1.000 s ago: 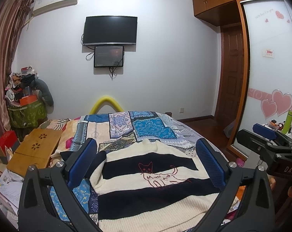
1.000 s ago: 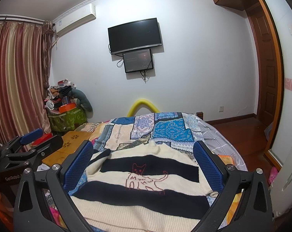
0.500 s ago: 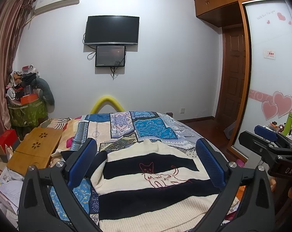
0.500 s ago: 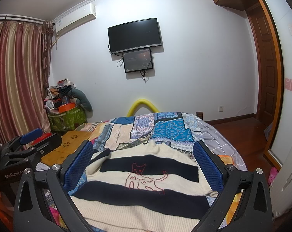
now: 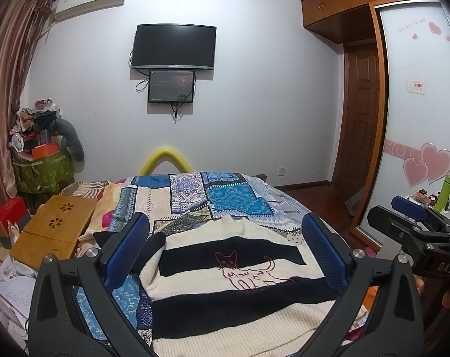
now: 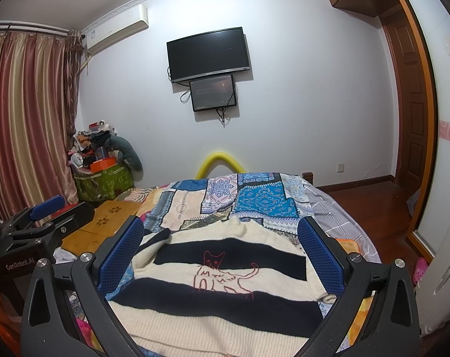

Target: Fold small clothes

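Striped sweater (image 5: 240,285) is seen laid on the bed (image 5: 195,196), spread over the patchwork quilt (image 5: 225,199), cat motif up, collar toward 12 o'clock. A dark sleeve is bunched at the sweater's 9 o'clock side. No fold is evident in the body; folding is judged not yet begun. Left tool (image 5: 228,250) is held spread wide above the near hem, nothing pinched. Right tool (image 6: 222,253) is likewise spread and empty, visible at 3 o'clock in the left view. Sleeves and body remain to be folded.
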The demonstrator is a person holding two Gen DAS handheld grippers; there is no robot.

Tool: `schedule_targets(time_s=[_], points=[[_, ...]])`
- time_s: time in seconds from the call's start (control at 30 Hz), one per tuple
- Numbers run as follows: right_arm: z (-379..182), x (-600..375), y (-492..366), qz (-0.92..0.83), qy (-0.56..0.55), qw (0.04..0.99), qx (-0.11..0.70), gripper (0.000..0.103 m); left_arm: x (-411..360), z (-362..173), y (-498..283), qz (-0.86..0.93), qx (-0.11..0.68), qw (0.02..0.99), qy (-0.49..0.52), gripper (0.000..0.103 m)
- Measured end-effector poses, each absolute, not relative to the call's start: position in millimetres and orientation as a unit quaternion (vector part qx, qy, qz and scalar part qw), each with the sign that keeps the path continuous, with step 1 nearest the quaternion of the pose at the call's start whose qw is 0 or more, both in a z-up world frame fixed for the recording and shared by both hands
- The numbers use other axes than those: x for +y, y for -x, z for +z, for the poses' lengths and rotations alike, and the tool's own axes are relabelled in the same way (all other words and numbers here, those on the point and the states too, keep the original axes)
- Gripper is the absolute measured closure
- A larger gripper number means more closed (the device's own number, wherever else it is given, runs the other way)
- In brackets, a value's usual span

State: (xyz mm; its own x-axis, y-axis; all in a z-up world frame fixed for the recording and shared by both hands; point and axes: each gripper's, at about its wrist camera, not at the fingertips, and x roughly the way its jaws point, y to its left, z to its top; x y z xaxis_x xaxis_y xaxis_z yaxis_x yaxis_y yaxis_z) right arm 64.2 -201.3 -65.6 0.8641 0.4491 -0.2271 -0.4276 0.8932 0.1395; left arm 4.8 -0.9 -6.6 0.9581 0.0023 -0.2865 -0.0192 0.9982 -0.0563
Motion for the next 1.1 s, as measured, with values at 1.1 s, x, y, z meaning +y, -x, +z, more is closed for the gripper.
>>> schedule_targets(time_s=[1.1], points=[[-97.9,-167.9,-195.9,0.224,0.012,0.948,0.225,0.0,129.6,-91.6,-161.3,0.108,0.332,0.933,0.085,0.0]])
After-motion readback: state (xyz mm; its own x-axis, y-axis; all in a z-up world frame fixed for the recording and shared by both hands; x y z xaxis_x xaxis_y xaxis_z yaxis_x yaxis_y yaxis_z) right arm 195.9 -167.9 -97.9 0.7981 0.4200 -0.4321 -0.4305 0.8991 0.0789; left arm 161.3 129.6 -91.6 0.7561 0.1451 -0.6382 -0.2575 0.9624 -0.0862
